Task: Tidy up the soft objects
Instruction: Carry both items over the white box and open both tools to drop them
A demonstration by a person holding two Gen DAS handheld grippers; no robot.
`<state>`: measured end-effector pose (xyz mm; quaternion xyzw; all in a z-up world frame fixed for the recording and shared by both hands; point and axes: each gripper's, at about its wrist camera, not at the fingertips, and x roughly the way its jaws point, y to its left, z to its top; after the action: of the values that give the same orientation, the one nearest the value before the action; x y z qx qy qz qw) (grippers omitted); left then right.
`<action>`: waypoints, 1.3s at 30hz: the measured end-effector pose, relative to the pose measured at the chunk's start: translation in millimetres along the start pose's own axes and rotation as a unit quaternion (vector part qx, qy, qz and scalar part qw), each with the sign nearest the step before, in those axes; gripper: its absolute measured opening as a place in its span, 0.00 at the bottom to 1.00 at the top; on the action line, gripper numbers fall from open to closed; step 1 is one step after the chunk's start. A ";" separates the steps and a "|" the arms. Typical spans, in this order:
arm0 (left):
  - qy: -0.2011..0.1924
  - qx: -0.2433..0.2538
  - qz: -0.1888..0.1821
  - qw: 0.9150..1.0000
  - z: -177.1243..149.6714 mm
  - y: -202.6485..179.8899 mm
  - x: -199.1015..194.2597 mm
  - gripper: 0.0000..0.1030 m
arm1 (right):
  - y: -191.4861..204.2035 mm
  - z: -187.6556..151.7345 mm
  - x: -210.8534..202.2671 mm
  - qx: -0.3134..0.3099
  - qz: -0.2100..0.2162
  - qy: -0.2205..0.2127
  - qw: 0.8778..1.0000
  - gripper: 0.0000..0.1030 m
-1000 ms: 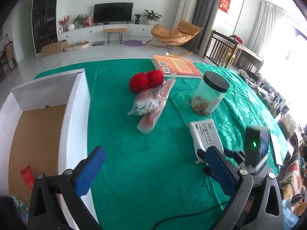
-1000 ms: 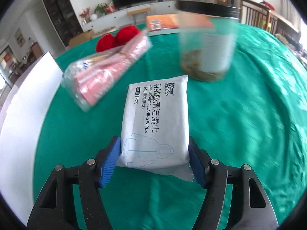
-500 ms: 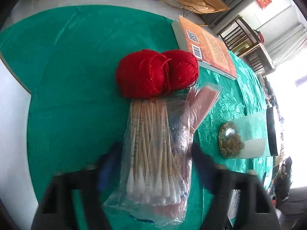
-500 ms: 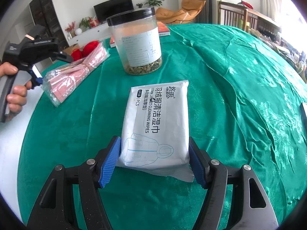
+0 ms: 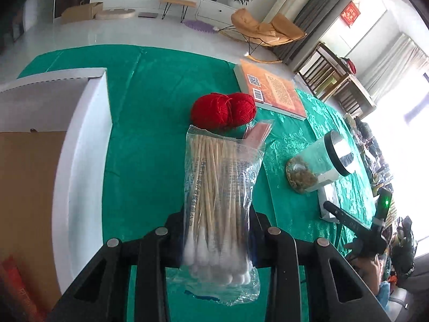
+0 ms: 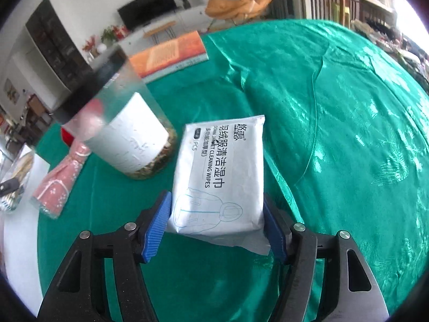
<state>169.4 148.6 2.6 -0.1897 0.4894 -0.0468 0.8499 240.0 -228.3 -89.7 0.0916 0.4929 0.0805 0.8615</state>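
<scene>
The left claw [image 5: 218, 237] is pinched onto a clear bag of cotton swabs [image 5: 219, 187], its fingers pressing the bag's sides near the white cotton tips, with the wooden sticks pointing away toward the red yarn balls [image 5: 224, 110]. The bag appears lifted off the green table [image 5: 150, 139], and a pink packet [image 5: 258, 131] shows past its far end. An open white box [image 5: 80, 145] with a brown cardboard floor stands just to the left of the bag. An orange book [image 5: 270, 91] lies beyond the yarn, and a clear jar [image 5: 319, 166] with a black lid stands to the right. The right claw [image 6: 217, 224] grips a white pack of cleaning wipes [image 6: 218, 177], its blue fingers [image 6: 158, 225] pressing the pack's two long sides near the near end; its jaws have just been opening a little, with the pack between them and the pads touching it. The pack hangs tilted above the green cloth, close beside the jar [image 6: 126, 136], which appears blurred here.
</scene>
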 end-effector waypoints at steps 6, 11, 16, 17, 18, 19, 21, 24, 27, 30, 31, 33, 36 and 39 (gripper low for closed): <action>-0.021 0.011 -0.011 1.000 -17.7 3.7 -38.9 0.32 | 22.4 12.1 7.7 -0.049 -0.059 0.028 0.997 0.65; -0.062 0.012 -0.016 0.998 -37.4 18.0 -100.1 0.32 | 15.4 17.1 -42.9 -0.019 -0.056 -0.044 0.997 0.62; -0.076 -0.028 0.041 0.996 -73.4 74.5 -148.5 0.32 | 67.8 12.5 -118.7 -0.064 0.016 -0.096 0.993 0.62; -0.077 -0.041 0.053 0.995 -82.6 89.5 -157.1 0.32 | 84.4 6.9 -130.7 -0.076 0.042 -0.098 0.991 0.63; -0.080 -0.056 0.065 0.993 -91.3 104.3 -165.4 0.32 | 104.3 2.4 -139.5 -0.088 0.070 -0.097 0.989 0.63; -0.083 -0.069 0.080 0.991 -100.8 119.3 -173.8 0.32 | 126.0 -3.8 -147.1 -0.102 0.098 -0.094 0.985 0.63; -0.091 -0.080 0.121 0.985 -117.8 143.1 -188.2 0.32 | 173.2 -19.0 -159.2 -0.131 0.156 -0.085 0.975 0.63; -0.100 -0.087 0.176 0.975 -139.0 168.7 -206.8 0.33 | 250.5 -49.3 -168.8 -0.172 0.241 -0.056 0.954 0.63; -0.107 -0.105 0.218 0.964 -153.2 186.9 -215.1 0.51 | 327.2 -86.5 -169.4 -0.209 0.310 -0.014 0.927 0.63; -0.140 -0.122 0.251 0.950 -164.2 196.8 -220.3 1.00 | 380.4 -114.9 -153.8 -0.226 0.357 0.039 0.906 0.69; -0.152 -0.125 0.257 0.946 -167.1 197.5 -221.1 1.00 | 391.5 -122.4 -145.9 -0.232 0.363 0.057 0.900 0.73; -0.156 -0.123 0.248 0.948 -168.3 198.7 -219.1 1.00 | 399.1 -134.3 -136.0 -0.237 0.358 0.076 0.900 0.74; -0.163 -0.115 0.227 0.953 -164.9 187.2 -210.6 1.00 | 367.8 -133.8 -131.4 -0.226 0.328 0.047 0.916 0.74; -0.176 -0.096 0.190 0.961 -157.6 160.4 -201.3 1.00 | 316.9 -124.1 -124.1 -0.224 0.236 -0.015 0.945 0.75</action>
<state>-85.6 306.6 36.6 -0.1793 0.3612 0.1972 0.8936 55.3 60.6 27.3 0.0109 0.4132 0.3888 0.8234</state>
